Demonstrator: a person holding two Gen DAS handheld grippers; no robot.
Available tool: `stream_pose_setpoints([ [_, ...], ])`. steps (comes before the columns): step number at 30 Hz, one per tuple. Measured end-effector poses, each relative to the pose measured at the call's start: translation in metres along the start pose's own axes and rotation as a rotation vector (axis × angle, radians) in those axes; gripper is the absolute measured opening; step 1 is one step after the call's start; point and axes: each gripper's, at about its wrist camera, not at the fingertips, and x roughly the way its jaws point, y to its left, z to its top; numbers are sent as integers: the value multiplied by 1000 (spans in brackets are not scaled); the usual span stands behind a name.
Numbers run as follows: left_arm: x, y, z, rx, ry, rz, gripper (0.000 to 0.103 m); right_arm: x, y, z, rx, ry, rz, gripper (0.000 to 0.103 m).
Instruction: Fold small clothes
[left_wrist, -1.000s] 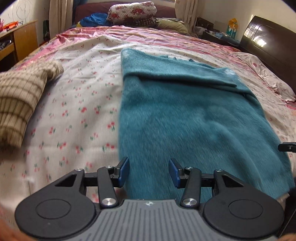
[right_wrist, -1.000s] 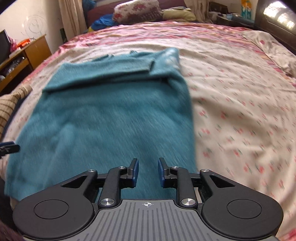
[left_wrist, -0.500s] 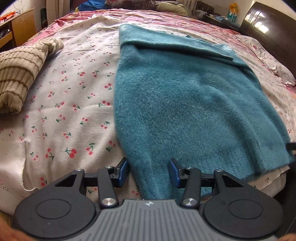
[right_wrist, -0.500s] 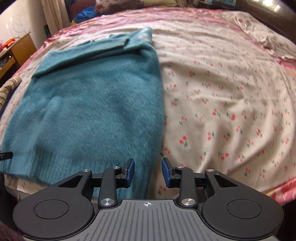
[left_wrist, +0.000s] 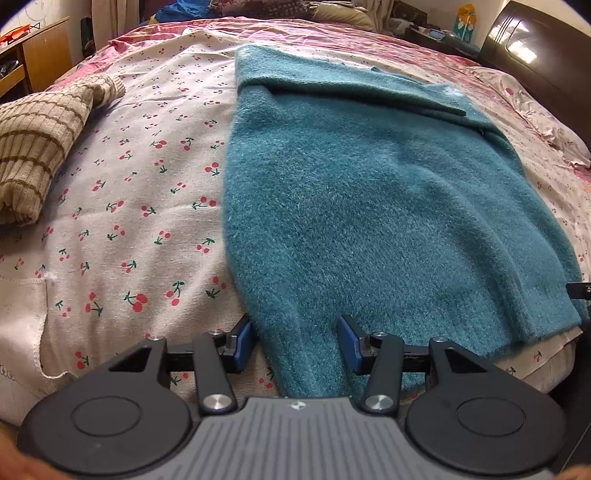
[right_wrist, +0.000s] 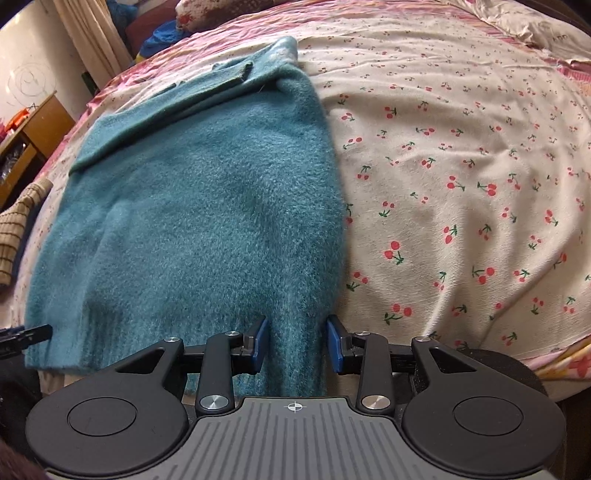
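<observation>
The teal sweater (left_wrist: 388, 206) lies flat on the bed (left_wrist: 122, 206). The left gripper (left_wrist: 295, 343) stands apart over its near left hem corner; the right gripper (right_wrist: 296, 341), jaws opening, straddles the near right corner, pads not pressing

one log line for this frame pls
phase: pre-grasp | left gripper: open, astride teal sweater near-left hem corner | right gripper: opening, astride near-right corner | bed: sweater flat
</observation>
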Motion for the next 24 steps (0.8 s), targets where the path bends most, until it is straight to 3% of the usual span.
stream_pose_setpoints([
  [11, -4, -6, -4, 25, -21, 19, 52, -9, 3, -4, 6, -30, 57, 34],
  [24, -3, -16, -8, 79, -47, 61, 52, 4, 3, -4, 28, -8, 44, 40],
])
